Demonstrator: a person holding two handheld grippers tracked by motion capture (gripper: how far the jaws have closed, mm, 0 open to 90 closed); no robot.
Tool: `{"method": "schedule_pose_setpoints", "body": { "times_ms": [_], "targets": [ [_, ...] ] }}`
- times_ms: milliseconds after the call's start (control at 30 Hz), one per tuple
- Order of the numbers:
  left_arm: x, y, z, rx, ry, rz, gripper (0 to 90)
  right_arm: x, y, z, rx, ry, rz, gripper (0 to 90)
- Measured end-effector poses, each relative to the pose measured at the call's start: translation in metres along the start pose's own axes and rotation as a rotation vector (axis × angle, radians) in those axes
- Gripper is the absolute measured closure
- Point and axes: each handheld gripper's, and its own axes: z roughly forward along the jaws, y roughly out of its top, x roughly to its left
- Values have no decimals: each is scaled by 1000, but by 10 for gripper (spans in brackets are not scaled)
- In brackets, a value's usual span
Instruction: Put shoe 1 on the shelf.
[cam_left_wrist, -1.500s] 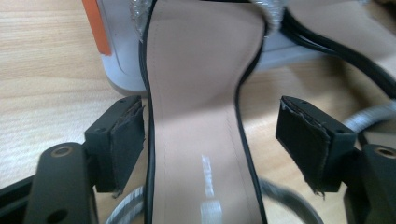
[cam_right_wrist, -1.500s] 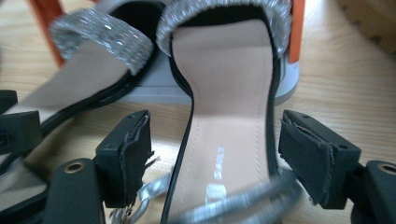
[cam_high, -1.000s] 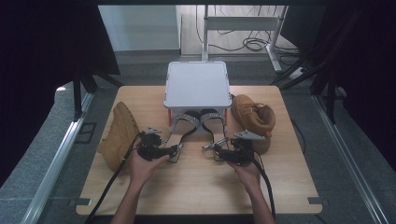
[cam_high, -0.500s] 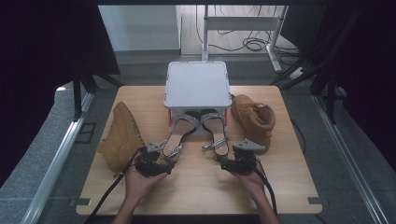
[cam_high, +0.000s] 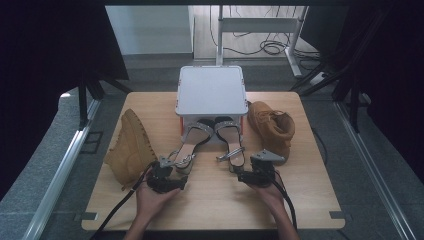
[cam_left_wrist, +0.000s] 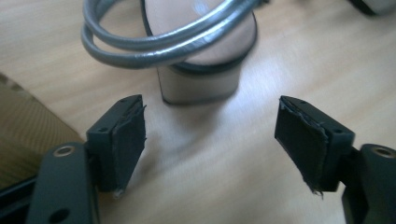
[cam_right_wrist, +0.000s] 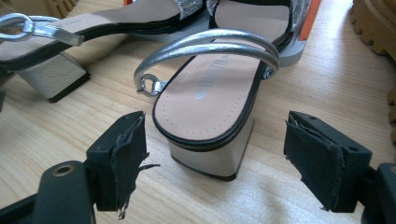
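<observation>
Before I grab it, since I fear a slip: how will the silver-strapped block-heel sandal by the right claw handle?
The silver-strapped block-heel sandal probably lifts stiffly by its squared heel. Its looped ankle straps look floppy. The smooth heel sides may slip a little.

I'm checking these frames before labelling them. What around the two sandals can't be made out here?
- Toes of the left sandal and right sandal: high view, tucked under the white box.
- Front of the left sandal: left gripper view, cut off by the top edge beyond the silver strap.
- Insole print: right gripper view, too blurred to read.
- Tan boot: left gripper view, only a blurred sliver at the left edge.
</observation>
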Motion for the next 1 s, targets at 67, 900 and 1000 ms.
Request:
{"method": "schedule_pose_setpoints", "body": {
  "times_ms": [67, 900, 1000],
  "targets": [
    [-4, 4, 4, 8, -3, 14, 284, -1, 0, 2, 5, -5, -1, 226],
    [-17, 14, 17, -37, 134, 37, 308, 9, 3, 29, 40, -8, -50, 235],
    [-18, 13, 17, -40, 125, 45, 292, 9, 3, 31, 43, -10, -54, 236]
  ]
}}
